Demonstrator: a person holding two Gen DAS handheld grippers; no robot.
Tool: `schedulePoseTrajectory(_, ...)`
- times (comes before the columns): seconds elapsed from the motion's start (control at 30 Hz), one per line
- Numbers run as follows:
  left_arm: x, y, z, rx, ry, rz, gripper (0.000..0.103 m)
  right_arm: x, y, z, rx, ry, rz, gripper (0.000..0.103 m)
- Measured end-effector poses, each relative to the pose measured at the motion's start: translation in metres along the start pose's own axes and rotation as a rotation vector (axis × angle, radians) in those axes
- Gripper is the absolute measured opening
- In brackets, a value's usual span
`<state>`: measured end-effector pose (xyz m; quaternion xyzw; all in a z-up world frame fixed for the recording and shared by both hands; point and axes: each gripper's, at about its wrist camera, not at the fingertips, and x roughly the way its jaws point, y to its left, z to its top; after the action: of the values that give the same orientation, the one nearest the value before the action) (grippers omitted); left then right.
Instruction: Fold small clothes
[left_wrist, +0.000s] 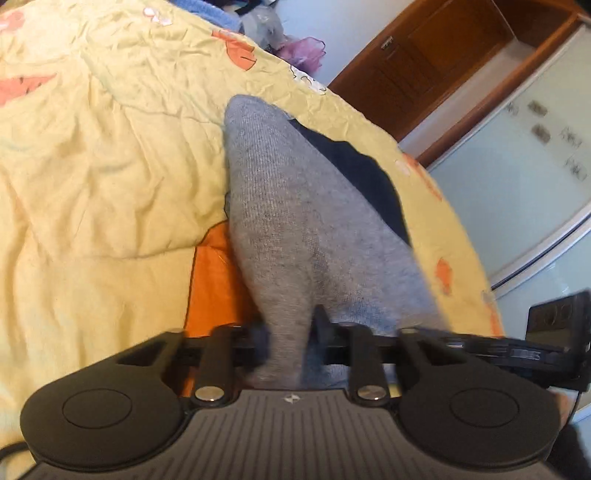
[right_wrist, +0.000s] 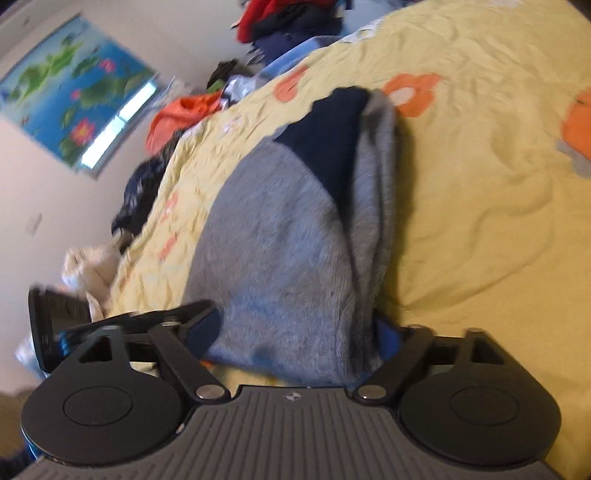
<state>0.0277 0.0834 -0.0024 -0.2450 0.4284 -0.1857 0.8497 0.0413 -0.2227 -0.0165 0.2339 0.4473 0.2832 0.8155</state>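
Note:
A small grey knit garment (left_wrist: 295, 221) with a navy panel (left_wrist: 365, 177) lies on the yellow flowered bedspread (left_wrist: 92, 166). My left gripper (left_wrist: 291, 332) is shut on a bunched edge of the grey garment, which rises between its fingers. In the right wrist view the same garment (right_wrist: 280, 251) with its navy part (right_wrist: 328, 140) lies folded over itself. My right gripper (right_wrist: 295, 343) has its jaws spread wide, with the garment's near edge lying between the blue-padded fingers (right_wrist: 388, 339).
The bed edge runs along the right of the left wrist view, with a wooden door (left_wrist: 424, 55) and a pale cabinet (left_wrist: 517, 184) beyond. Piles of clothes (right_wrist: 295, 22) sit at the far end of the bed. The other gripper (right_wrist: 55, 325) shows at left.

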Motion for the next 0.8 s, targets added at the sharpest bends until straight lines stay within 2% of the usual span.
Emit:
schedulePoseTrajectory(0.03,-0.002,0.002,-0.001,-0.024,0.008,-0.005,0.016,0.005,0.0,0.001,-0.003,0.025,-0.025,0.021)
schedulePoseTrajectory(0.13,-0.018,-0.003,0.003,-0.013,-0.005,-0.005,0.012,0.004,0.002,-0.002,0.0,0.034,-0.007,0.021)
schedulePoseTrajectory(0.27,-0.048,-0.015,-0.01,0.1,-0.006,-0.007,0.012,-0.024,0.018,-0.014,-0.056,0.02,0.06,0.021)
schedulePoseTrajectory(0.37,-0.042,-0.015,-0.031,0.175,0.017,0.07,0.015,-0.032,0.016,-0.03,-0.055,0.036,0.062,0.021)
schedulePoseTrajectory(0.43,-0.042,-0.016,-0.042,0.204,-0.033,0.111,0.02,-0.025,0.013,-0.04,-0.068,0.043,-0.006,0.034)
schedulePoseTrajectory(0.47,-0.047,-0.02,-0.046,0.216,-0.06,0.133,0.026,-0.026,0.011,-0.044,-0.043,0.008,-0.002,0.041)
schedulePoseTrajectory(0.5,-0.054,-0.027,-0.051,0.241,-0.097,0.171,0.039,-0.03,0.011,-0.047,-0.015,-0.022,0.0,0.056)
schedulePoseTrajectory(0.53,-0.061,-0.035,-0.058,0.276,-0.151,0.213,0.046,-0.037,0.016,-0.05,-0.009,-0.06,-0.028,0.074)
schedulePoseTrajectory(0.6,-0.076,-0.046,-0.077,0.336,-0.299,0.287,0.078,-0.054,0.035,-0.064,-0.089,-0.198,-0.173,0.088)
schedulePoseTrajectory(0.63,-0.079,-0.052,-0.086,0.358,-0.352,0.315,0.082,-0.06,0.044,-0.072,-0.147,-0.255,-0.242,0.092)
schedulePoseTrajectory(0.67,-0.078,-0.055,-0.092,0.38,-0.367,0.331,0.083,-0.063,0.051,-0.081,-0.206,-0.276,-0.288,0.094)
schedulePoseTrajectory(0.73,-0.071,-0.06,-0.103,0.392,-0.325,0.352,0.083,-0.059,0.057,-0.094,-0.256,-0.254,-0.385,0.1)
schedulePoseTrajectory(0.8,-0.062,-0.061,-0.109,0.376,-0.267,0.358,0.083,-0.05,0.056,-0.104,-0.251,-0.215,-0.46,0.1)
